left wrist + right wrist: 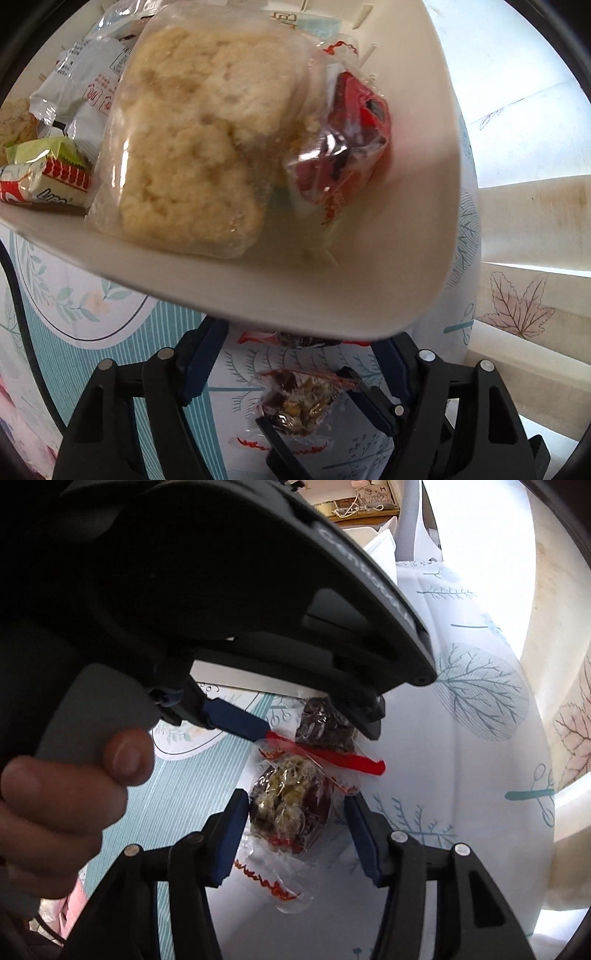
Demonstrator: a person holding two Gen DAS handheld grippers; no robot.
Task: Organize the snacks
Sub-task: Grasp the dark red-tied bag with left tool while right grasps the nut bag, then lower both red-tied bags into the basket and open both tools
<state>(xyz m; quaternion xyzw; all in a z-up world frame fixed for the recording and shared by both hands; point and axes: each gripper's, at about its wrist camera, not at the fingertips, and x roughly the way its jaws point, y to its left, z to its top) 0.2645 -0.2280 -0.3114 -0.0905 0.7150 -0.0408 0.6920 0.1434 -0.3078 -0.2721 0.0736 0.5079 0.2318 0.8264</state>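
The right gripper (pixel 297 812) points down at the table with its blue pads (pixel 232 834) standing on either side of a clear-wrapped dark red snack (pixel 288 808) that has a pale yellow filling. One pad meets the wrapper and the other shows a slim gap, so the jaws are apart and not yet clamping it. Just beyond, the left gripper (pixel 317 731) brackets a second dark snack (pixel 321 725) in a red-edged wrapper. One finger reaches the red strip and the other lies against the dark piece, but whether they press on it cannot be told, since the left wrist view hides the tips under the tray's rim. A hand (pixel 62 805) grips the left gripper's grey handle. Both snacks lie close together on a white tablecloth (pixel 461 775) printed with teal trees. Right beside them stands a white tray (pixel 332 295) holding a large crumbly pastry in clear wrap (pixel 192 147), a red packet (pixel 343 147) to its right, white packets (pixel 85 81) behind and a green-and-red packet (pixel 55 170) at the left.
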